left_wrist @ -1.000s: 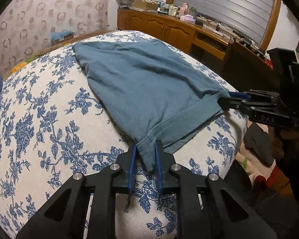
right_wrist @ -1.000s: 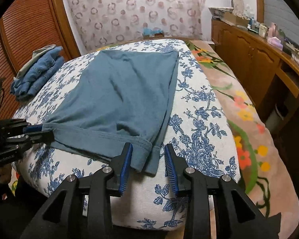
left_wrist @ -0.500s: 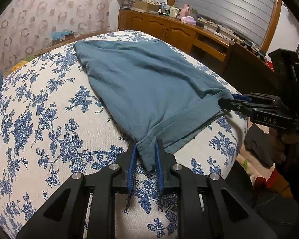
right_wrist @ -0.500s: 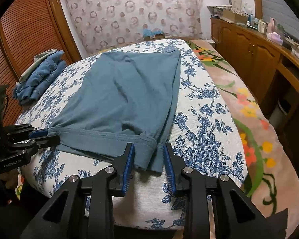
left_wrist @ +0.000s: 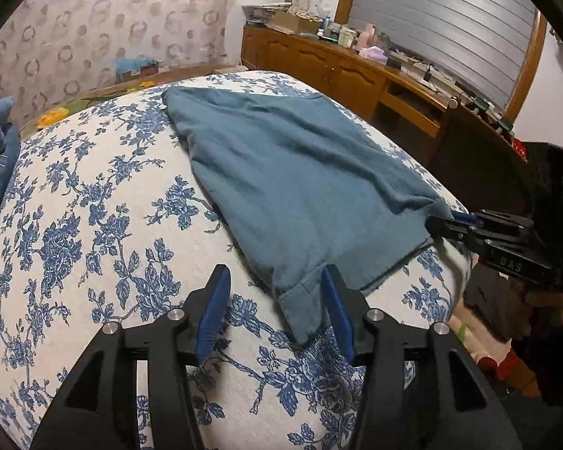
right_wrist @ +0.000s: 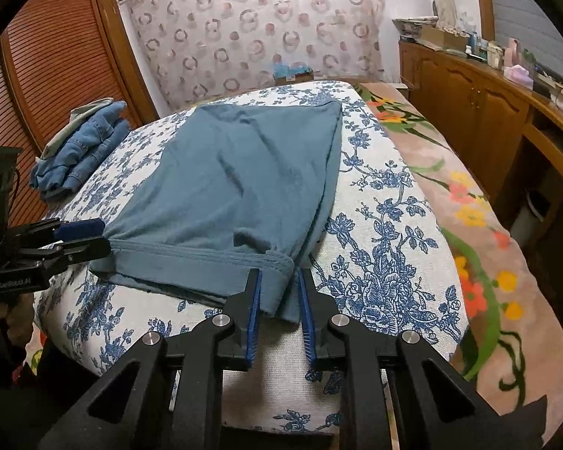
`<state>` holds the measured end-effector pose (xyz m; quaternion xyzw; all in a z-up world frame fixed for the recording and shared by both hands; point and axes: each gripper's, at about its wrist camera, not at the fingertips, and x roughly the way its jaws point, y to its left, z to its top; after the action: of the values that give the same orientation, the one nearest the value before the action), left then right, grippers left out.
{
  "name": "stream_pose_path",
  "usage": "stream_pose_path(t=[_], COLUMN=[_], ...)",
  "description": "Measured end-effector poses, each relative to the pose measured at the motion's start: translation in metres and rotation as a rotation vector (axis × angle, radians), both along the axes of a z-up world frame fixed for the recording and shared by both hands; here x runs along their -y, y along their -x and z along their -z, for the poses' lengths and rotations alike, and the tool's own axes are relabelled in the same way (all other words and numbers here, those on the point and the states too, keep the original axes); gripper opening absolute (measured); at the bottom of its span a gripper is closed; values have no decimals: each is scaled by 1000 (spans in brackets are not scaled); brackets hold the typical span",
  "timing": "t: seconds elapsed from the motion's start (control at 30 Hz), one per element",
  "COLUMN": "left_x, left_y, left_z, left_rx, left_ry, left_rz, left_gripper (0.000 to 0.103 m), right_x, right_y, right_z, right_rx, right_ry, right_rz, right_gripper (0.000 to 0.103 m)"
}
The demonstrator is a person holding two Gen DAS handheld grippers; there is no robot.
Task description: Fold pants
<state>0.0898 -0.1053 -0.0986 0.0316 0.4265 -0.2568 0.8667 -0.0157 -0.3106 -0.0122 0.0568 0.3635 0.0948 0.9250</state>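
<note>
Teal-blue pants [left_wrist: 300, 187] lie folded flat on a blue floral bedspread [left_wrist: 94, 225]; they also show in the right wrist view [right_wrist: 236, 187]. My left gripper [left_wrist: 276, 285] is open, its jaws wide apart, with the pants' near hem corner lying loose by the right finger. My right gripper [right_wrist: 277, 296] is open, with the other hem corner resting between its blue pads, not pinched. Each gripper also appears at the edge of the other's view, the right one [left_wrist: 443, 225] and the left one [right_wrist: 90, 240].
A stack of folded blue jeans [right_wrist: 79, 146] lies on the bed's far left. A wooden dresser [left_wrist: 356, 75] with clutter runs along the right wall. A floral blanket [right_wrist: 469, 206] covers the bed's right side. The bed edge drops just below the grippers.
My left gripper opened wide and let go of the hem corner. My right gripper stayed open and moved slightly closer around its corner. The pants lie settled on the bed.
</note>
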Motion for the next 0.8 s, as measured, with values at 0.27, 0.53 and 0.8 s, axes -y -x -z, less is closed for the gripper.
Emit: stream_pose_path(t=[0.27, 0.53, 0.8], left_x=[4, 7, 11], left_y=[-5, -2, 3], left_z=[9, 10, 10], left_rx=[-21, -11, -15], left_ry=[-3, -10, 11], left_rz=[-5, -6, 19], left_gripper=[51, 51, 51], right_x=[-1, 1, 1], right_y=[1, 3, 3], right_z=[1, 3, 4], right_rx=[6, 14, 14], right_ry=[-13, -35, -44], right_rz=[2, 6, 8], right_gripper=[19, 19, 20])
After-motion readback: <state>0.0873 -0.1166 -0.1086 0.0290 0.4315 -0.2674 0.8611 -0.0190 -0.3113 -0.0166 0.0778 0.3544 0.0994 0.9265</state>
